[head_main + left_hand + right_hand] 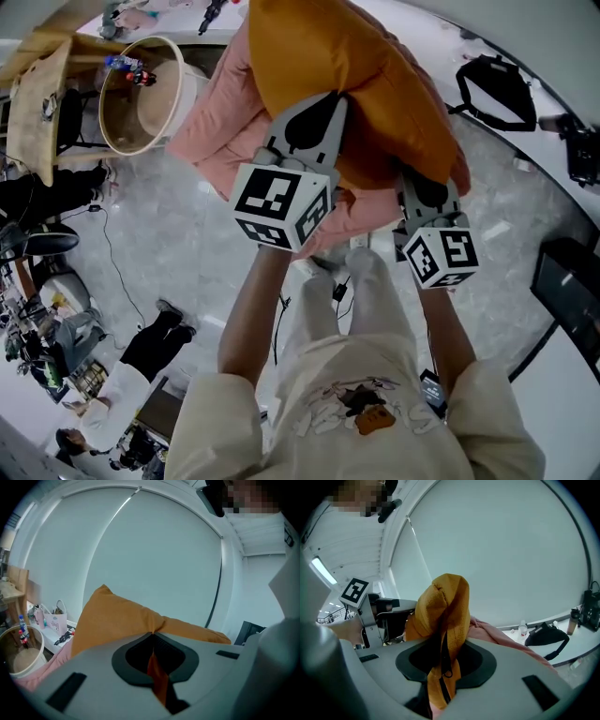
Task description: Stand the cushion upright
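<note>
An orange cushion (347,75) is held up over a pink padded seat (225,122). My left gripper (314,127) is shut on the cushion's near left edge; in the left gripper view a thin fold of orange fabric (157,677) is pinched between the jaws, and the cushion (117,620) spreads beyond them. My right gripper (424,192) is shut on the near right corner. In the right gripper view the bunched orange corner (443,634) with its black zipper runs down between the jaws.
A round wooden tub (141,94) with small bottles stands left of the pink seat. A black bag (497,89) lies on the white ledge at the right. People and cables are on the grey floor at the lower left (150,337). A dark monitor (562,281) is at the right edge.
</note>
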The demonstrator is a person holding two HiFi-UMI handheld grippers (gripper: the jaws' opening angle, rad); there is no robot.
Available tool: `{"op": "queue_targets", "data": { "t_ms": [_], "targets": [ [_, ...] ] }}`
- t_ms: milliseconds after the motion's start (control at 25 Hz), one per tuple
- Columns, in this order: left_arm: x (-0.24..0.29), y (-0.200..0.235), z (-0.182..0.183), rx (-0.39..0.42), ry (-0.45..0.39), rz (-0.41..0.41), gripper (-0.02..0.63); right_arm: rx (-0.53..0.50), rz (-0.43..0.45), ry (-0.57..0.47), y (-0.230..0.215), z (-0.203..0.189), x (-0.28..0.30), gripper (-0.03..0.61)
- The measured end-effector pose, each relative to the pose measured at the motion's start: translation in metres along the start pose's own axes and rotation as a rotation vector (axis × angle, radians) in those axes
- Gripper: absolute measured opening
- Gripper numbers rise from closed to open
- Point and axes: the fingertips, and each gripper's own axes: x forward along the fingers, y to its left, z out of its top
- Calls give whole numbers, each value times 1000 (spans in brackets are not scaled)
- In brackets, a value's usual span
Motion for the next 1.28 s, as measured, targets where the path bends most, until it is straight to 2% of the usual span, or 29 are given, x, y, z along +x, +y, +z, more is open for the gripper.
{"op": "queue_targets", "data": {
  "t_ms": [280, 520, 920, 1080, 1200, 1280],
  "targets": [
    [24, 0, -2, -18, 4, -12, 14, 58, 21, 10, -16, 2, 6, 162],
    [40, -6, -4, -15, 7, -7, 14, 66, -5, 6, -27, 6, -3, 198],
    [59, -11, -11, -24, 9, 1, 15, 4, -75, 14, -36, 12, -15, 202],
    [65, -16, -14, -22, -2, 19, 20, -69, -115, 18, -35, 16, -24, 201],
    [63, -16, -14, -6, 0, 37, 29, -126, -137, -2, -30, 23, -34, 147],
    [59, -15, -13, 5, -1, 48, 35, -126, -129, -6, -27, 24, -39, 144]
  ]
}}
